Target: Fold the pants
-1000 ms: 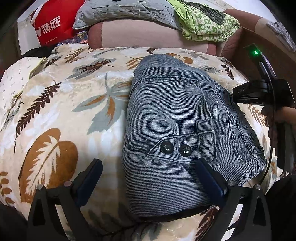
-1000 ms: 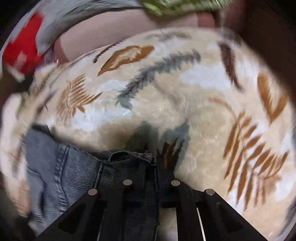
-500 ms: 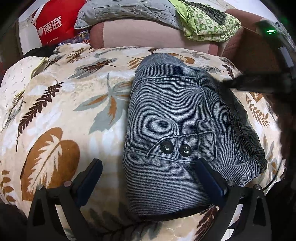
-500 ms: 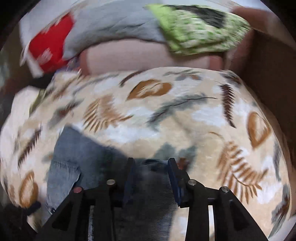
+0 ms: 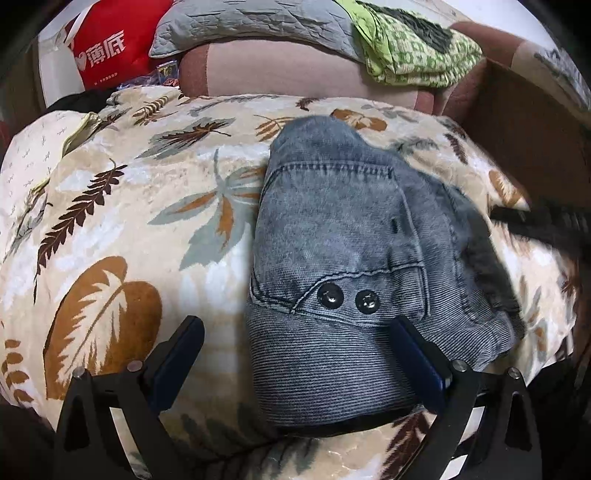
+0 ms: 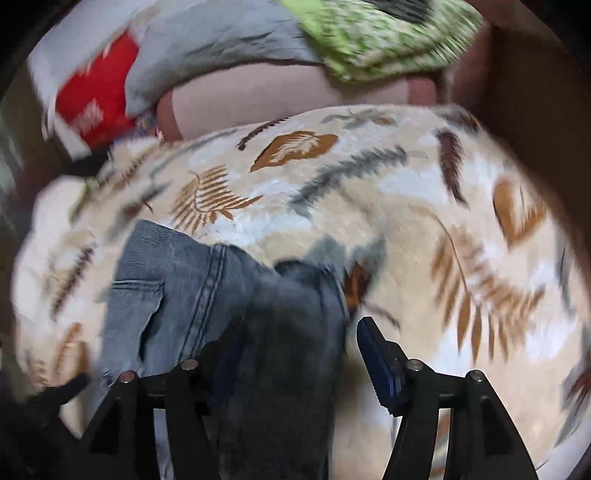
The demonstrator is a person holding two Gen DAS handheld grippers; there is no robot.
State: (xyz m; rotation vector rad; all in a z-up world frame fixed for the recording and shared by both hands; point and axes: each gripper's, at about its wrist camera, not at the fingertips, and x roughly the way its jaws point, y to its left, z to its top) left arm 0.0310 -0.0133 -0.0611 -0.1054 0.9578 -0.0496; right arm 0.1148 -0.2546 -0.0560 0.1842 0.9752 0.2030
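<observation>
One pair of grey-blue denim pants lies folded into a compact bundle on a leaf-print blanket, two dark snap buttons showing on its near half. The left claw stands wide just at the bundle's near end: its right finger rests on the denim by the buttons, and its left finger sits over bare blanket beside the pants. In the right wrist view, which is blurred, the pants reach from the left of the blanket down between the fingers of the right claw, which is parted; the cloth fills the gap toward the left finger, and whether it touches them cannot be told. Beyond the blanket lie a pinkish cushion, a grey quilted cover, a green patterned cloth and a red bag.
</observation>
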